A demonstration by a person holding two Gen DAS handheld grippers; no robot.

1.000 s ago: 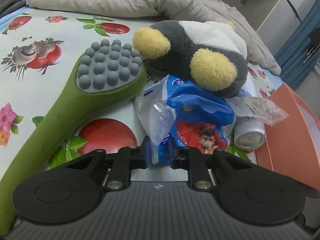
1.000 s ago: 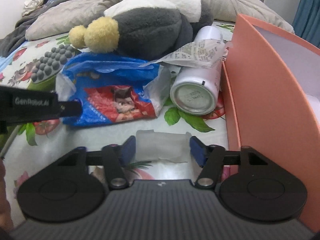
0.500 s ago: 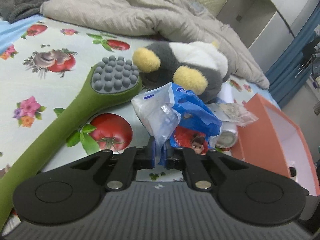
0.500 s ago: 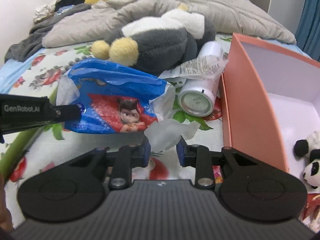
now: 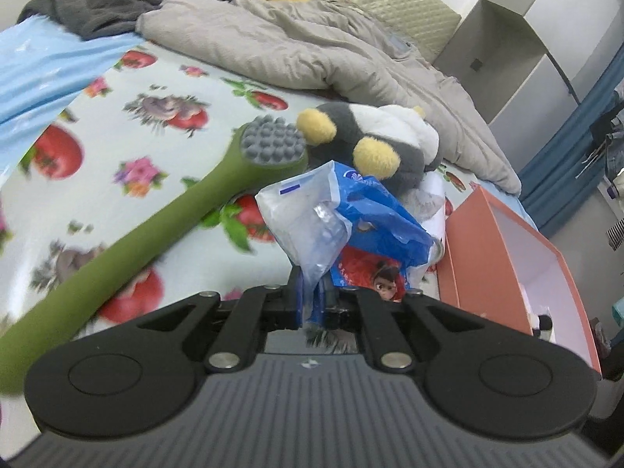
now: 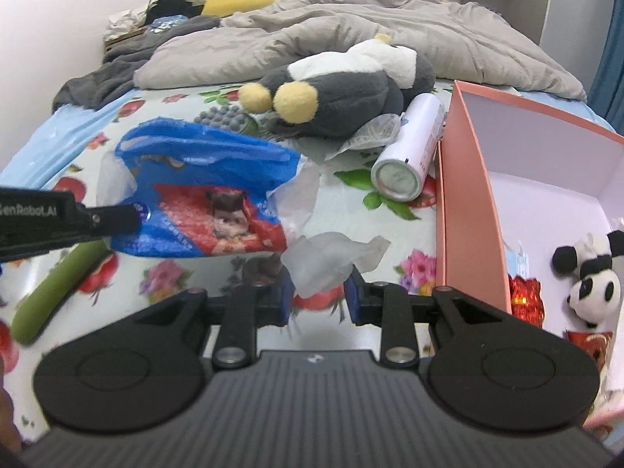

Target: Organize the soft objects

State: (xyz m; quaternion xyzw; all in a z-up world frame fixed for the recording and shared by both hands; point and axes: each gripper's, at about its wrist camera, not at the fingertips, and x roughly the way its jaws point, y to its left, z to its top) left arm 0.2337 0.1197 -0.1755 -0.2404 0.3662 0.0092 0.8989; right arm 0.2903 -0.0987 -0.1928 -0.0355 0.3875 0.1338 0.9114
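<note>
Moved: both hand-held grippers have risen off the bed (image 5: 117, 148), lifting their loads.
Left hand-held gripper (image 5: 312, 304): clamped on blue snack bag (image 5: 374, 218).
Right hand-held gripper (image 6: 318, 300): pinching clear wrapper (image 6: 327, 257).
Ahead: plush penguin (image 6: 343, 93), white can (image 6: 409, 156).
Right: orange box (image 6: 468, 195).

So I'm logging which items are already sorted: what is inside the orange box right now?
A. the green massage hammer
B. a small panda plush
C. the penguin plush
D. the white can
B: a small panda plush sits inside the orange box; the others lie out on the bed.
</note>
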